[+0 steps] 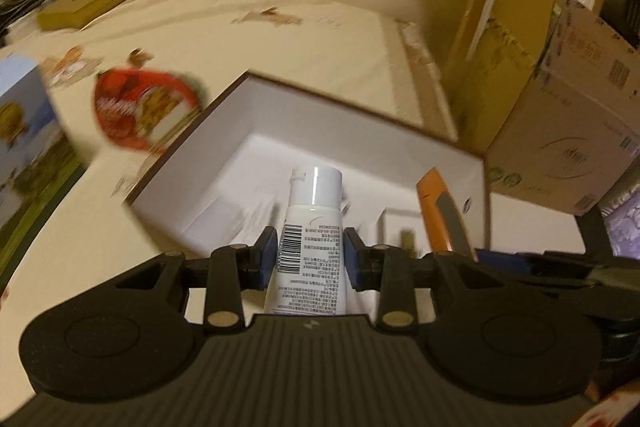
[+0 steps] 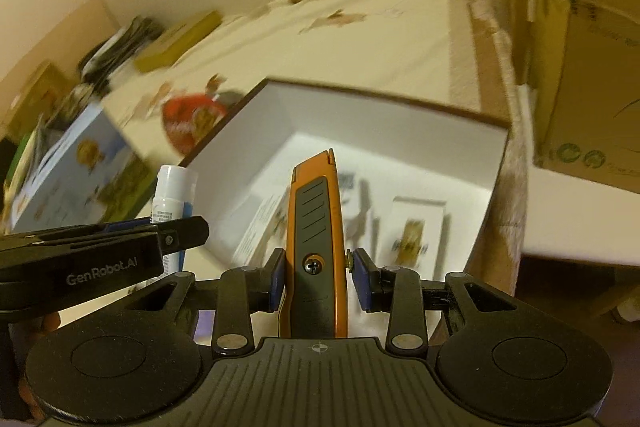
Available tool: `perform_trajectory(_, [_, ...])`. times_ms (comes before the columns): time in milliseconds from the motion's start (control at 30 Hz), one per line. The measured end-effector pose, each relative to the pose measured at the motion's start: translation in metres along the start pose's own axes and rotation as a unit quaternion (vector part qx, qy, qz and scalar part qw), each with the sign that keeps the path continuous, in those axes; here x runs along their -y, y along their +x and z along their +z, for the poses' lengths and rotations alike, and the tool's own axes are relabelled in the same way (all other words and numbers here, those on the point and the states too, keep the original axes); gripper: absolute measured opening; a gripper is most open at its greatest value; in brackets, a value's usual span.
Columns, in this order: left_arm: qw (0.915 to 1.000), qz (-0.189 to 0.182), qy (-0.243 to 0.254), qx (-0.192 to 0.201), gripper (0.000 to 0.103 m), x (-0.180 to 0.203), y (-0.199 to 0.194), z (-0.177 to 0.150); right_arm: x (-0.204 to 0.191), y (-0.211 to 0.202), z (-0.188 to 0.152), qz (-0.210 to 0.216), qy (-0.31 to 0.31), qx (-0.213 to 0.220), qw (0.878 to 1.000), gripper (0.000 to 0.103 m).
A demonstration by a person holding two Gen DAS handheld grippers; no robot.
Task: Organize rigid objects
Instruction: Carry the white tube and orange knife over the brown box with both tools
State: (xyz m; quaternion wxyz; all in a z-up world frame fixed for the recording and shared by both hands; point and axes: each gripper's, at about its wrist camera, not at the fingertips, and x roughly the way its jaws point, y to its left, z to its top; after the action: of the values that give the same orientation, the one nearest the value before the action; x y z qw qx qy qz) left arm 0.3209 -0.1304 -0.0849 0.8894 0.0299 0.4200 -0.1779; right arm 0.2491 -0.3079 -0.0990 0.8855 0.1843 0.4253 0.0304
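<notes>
Here, left gripper [image 1: 310, 259] clamped on white tube [image 1: 310, 227], cap forward; right gripper [image 2: 319, 277] clamped on orange utility knife [image 2: 317, 239], nose forward. Both items hung over open white box [image 1: 360, 131] on cream bedsheet [image 1: 240, 39], likely for dropping inside. Small card packet [image 2: 414, 233] already lay on box floor. Red round tin [image 1: 140, 107] sat beside box.

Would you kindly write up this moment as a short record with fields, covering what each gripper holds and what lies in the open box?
left gripper: shut on white tube, cap pointing away
right gripper: shut on orange utility knife, nose pointing away
open white box: in front of and below both grippers, on the cream bedsheet
box contents: a small clear-fronted pack and printed leaflets; details blurred
beside box: red round tin
</notes>
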Motion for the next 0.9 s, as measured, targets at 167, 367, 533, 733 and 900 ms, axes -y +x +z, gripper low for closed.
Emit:
perform_trajectory(167, [0.9999,-0.010,0.011,-0.005,0.030,0.014,0.030,0.026,0.022,0.014,0.021,-0.014,0.042,0.001,0.999,0.032])
perform_trajectory(367, [0.9996,-0.014,0.014,-0.021,0.030,0.020,0.061,0.036,0.034,0.034,0.033,-0.031,0.058,-0.009,0.998,0.032])
perform_trajectory(533, [0.9989,-0.016,0.014,-0.042,0.030,0.024,0.086,0.035,0.043,0.049,0.030,-0.045,0.063,-0.028,0.997,0.032])
perform_trajectory(733, [0.9979,-0.016,0.024,-0.058,0.030,0.031,0.107,0.031,0.046,0.063,0.025,-0.062,0.055,-0.041,0.996,0.032])
perform_trajectory(900, [0.9972,-0.019,0.028,-0.066,0.030,0.034,0.116,0.027,0.050,0.068,0.024,-0.072,0.051,-0.046,0.995,0.032])
